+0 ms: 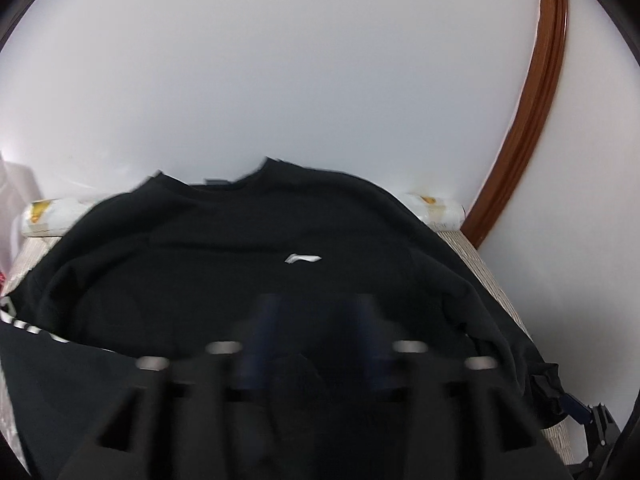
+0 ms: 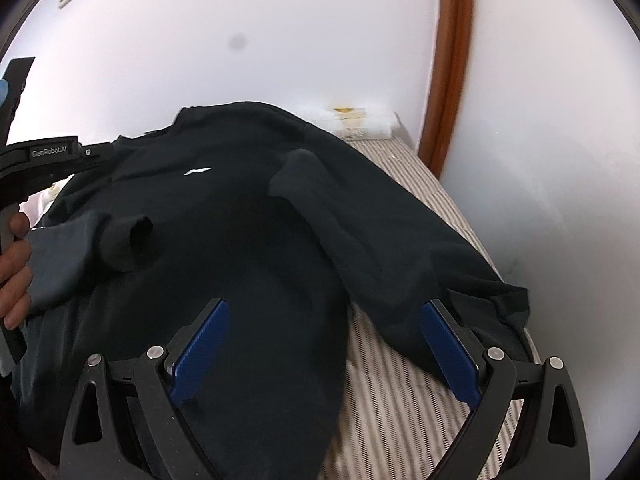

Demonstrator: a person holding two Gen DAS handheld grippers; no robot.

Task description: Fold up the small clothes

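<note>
Left gripper [image 1: 320,344]: blurred, fingers apart, nothing visibly held. Black sweatshirt [image 2: 248,216] lies flat on the striped table [image 2: 400,392], collar away, both sleeves folded inward. Right gripper [image 2: 324,352]: wide open, empty, over the hem; probably nearer the right edge.

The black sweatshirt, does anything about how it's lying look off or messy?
Yes. The black sweatshirt lies skewed on the striped surface: its hem hangs over the near right edge, and both sleeves are flopped unevenly across the chest, not squared.
</note>
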